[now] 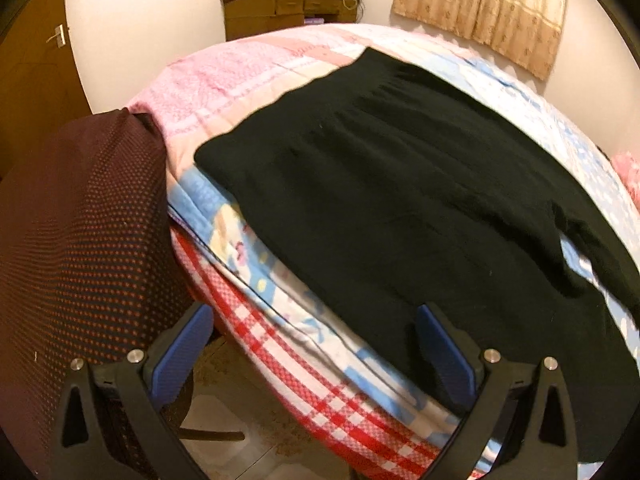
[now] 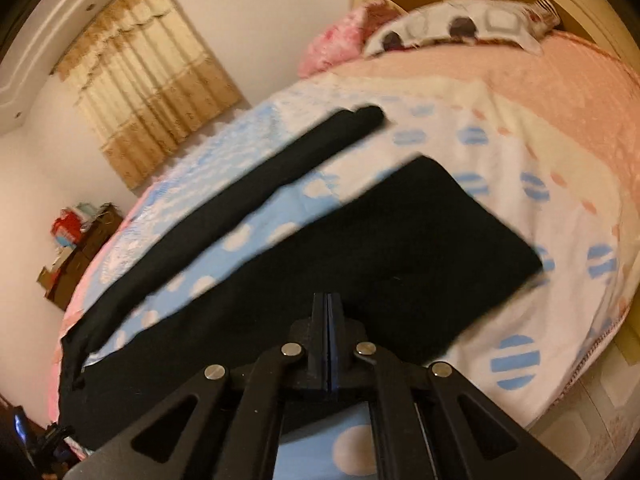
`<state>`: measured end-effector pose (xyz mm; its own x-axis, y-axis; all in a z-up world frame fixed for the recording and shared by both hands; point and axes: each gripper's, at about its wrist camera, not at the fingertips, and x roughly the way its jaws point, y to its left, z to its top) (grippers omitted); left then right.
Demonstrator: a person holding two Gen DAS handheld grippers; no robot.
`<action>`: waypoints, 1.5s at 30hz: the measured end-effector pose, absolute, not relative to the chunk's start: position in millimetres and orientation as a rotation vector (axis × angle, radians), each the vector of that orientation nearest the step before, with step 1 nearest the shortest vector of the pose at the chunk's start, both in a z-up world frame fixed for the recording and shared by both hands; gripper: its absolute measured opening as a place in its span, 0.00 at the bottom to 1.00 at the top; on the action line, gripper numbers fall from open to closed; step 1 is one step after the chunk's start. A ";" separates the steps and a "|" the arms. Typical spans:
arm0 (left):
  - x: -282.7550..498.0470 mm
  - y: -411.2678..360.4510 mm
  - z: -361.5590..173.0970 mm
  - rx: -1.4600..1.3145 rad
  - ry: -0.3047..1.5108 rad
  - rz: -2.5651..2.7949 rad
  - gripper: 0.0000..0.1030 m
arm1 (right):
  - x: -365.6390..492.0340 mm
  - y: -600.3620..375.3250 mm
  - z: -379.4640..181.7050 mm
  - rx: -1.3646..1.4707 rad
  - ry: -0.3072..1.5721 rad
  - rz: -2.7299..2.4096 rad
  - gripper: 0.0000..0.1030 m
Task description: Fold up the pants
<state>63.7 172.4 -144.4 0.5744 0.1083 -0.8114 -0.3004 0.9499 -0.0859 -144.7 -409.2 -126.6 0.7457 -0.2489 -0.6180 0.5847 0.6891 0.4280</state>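
Black pants [image 1: 380, 184] lie spread on the bed, waist end toward the left. In the right wrist view the two legs [image 2: 360, 248] lie apart, with a strip of sheet between them. My left gripper [image 1: 316, 336] is open and empty, at the near edge of the bed by the waist end; its right finger [image 1: 444, 352] is over the black cloth. My right gripper [image 2: 328, 300] has its fingers pressed together over the near leg; whether cloth is pinched between them is not visible.
A dark red dotted chair back [image 1: 80, 240] stands close on the left of the bed. A blue and pink patterned bedspread [image 2: 500, 184] covers the bed, with pillows [image 2: 460, 24] at the headboard. A wooden dresser [image 1: 288, 12] and curtains [image 1: 480, 8] stand behind.
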 end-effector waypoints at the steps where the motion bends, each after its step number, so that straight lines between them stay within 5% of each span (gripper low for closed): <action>1: 64.8 174.5 -144.8 -0.232 0.932 0.249 1.00 | -145.3 -412.0 -133.1 0.676 0.564 -0.496 0.00; 7: 79.7 167.9 -145.5 -0.193 0.908 0.220 0.96 | -143.7 -409.3 -134.8 0.671 0.553 -0.481 0.00; 9: 84.2 165.6 -145.6 -0.215 0.908 0.177 0.83 | -144.1 -412.1 -134.6 0.673 0.554 -0.476 0.00; 11: 86.5 169.4 -149.0 -0.286 0.929 0.098 0.57 | -143.1 -413.0 -133.1 0.658 0.562 -0.473 0.00; 13: 84.4 177.0 -151.4 -0.347 0.916 0.077 0.50 | -144.5 -414.8 -132.3 0.662 0.559 -0.471 0.00; 16: 80.9 184.8 -148.9 -0.395 0.873 0.051 0.25 | -151.3 -417.1 -132.8 0.681 0.549 -0.479 0.00; 19: 82.0 192.9 -150.4 -0.451 0.875 0.043 0.16 | -155.7 -418.9 -133.3 0.685 0.545 -0.488 0.00; 45: 89.6 197.9 -152.2 -0.499 0.885 0.074 0.18 | -187.6 -442.7 -143.0 0.903 0.513 -0.656 0.01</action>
